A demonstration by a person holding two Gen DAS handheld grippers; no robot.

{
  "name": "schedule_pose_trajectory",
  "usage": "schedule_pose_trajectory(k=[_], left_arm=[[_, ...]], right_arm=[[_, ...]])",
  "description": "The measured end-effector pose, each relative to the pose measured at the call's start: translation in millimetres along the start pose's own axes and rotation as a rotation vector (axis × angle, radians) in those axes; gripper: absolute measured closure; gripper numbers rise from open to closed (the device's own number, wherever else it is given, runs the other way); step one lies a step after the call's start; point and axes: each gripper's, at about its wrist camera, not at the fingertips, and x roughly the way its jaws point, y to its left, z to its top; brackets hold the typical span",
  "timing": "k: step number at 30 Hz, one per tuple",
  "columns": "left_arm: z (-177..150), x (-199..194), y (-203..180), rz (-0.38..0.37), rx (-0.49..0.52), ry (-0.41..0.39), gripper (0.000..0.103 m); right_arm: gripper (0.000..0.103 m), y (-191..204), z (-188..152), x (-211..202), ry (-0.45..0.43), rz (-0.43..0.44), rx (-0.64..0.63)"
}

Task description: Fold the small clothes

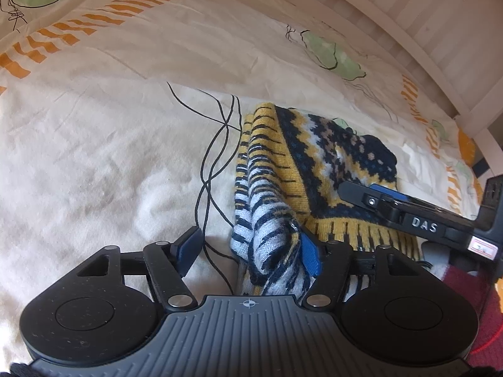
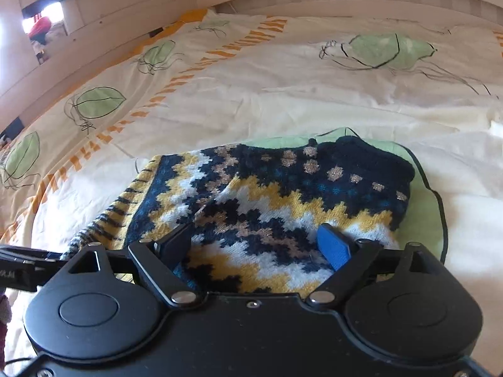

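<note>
Left claw spread, sweater between, bedspread beneath

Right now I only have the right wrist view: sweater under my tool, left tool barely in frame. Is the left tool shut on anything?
Observer: No. The left tool is open, and a striped fold of the sweater lies in its gap.
Operator: Touching either pad?
Observer: It bunches against the right blue pad. The left blue pad stands apart from it, over the bare duvet.
Operator: Where's my tool from there?
Observer: The right tool is over the sweater to the right of that fold, near the yellow hem band. I can't tell whether it touches the knit.
</note>
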Motion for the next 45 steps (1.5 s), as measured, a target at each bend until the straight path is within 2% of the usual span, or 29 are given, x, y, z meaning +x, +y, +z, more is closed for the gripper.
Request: schedule_pose_trajectory(k=[3, 5, 7, 13, 18, 21, 26, 30, 36, 41, 44, 45], left_arm=[[2, -7, -4, -0.026, 0.031, -0.004, 0.040], [5, -13, -7, -0.044, 0.069, -0.011, 0.039], [6, -18, -8, -0.054, 0.091, -0.022, 0.031], [-2, -21, -2, -0.073, 0.094, 0.023, 0.025], [-14, -2, 5, -0.117, 0.072, 0.133, 0.023], [-13, 4, 1, -0.150, 0.079, 0.133, 0.011], [-11, 18, -4, -0.259, 0.026, 0.156, 0.010], [-13, 28, -9, -0.277, 0.038, 0.160, 0.007], [-14, 33, -12, -0.315, 0.026, 0.156, 0.006], [-16, 31, -13, -0.319, 0.032, 0.163, 0.008], [-15, 29, -8, -0.321, 0.007, 0.174, 0.017], [-15, 29, -6, -0.323, 0.000, 0.179, 0.026]], right_arm=[[0.013, -7, -5, -23, -0.075, 0.008, 0.049], [0.004, -15, -12, -42, -0.119, 0.013, 0.103], [0.002, -24, -17, -56, -0.133, 0.024, 0.156], [0.001, -54, -33, -68, -0.077, 0.058, 0.311], [0.000, -63, -38, -64, -0.052, 0.114, 0.379], [0.000, -65, -37, -53, -0.031, 0.157, 0.421], [0.000, -65, -37, -35, 0.000, 0.190, 0.426], [0.000, -65, -35, -24, -0.002, 0.227, 0.440], [0.000, -59, -30, -12, 0.014, 0.252, 0.413], [0.000, -61, -38, -19, 0.015, 0.295, 0.417], [0.000, -60, -44, -27, 0.021, 0.310, 0.402], [0.000, -59, -45, -28, 0.021, 0.310, 0.399]])
